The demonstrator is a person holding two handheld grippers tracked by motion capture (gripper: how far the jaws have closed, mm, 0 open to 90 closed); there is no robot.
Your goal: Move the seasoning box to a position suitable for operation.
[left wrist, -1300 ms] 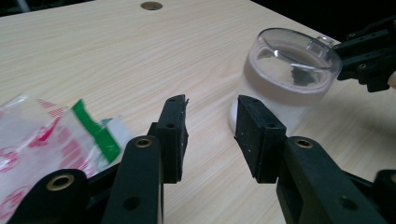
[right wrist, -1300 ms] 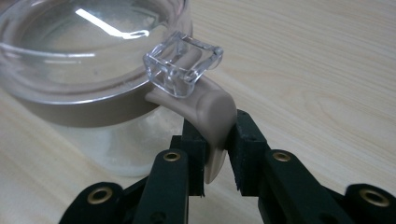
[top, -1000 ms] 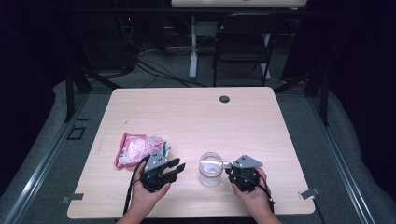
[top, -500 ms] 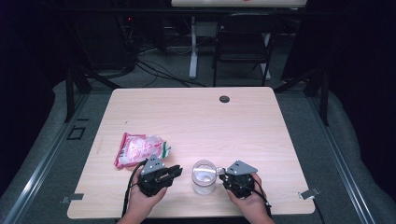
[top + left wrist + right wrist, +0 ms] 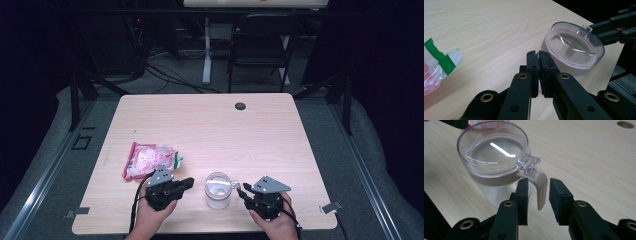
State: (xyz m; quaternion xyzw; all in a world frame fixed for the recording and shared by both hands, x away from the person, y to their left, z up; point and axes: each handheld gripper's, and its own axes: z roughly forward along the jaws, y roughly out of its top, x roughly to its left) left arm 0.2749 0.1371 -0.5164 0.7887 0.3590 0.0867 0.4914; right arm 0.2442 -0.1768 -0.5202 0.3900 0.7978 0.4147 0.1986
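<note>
High view: jar (image 5: pixel 218 190) near table's (image 5: pixel 210 125) front edge, between closed left gripper (image 5: pixel 187 182) and just-opening right gripper (image 5: pixel 242 190).

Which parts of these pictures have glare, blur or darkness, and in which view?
Right gripper view: a bright streak of glare lies on the clear lid of the jar, whose far rim looks slightly soft. Left gripper view: the red and green packet at the edge is blurred. High view: the table is evenly lit, while the room behind it is very dark.

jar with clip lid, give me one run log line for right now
jar: upright, lid on | left hand-held gripper: shut, empty | right hand-held gripper: open around latch
</note>
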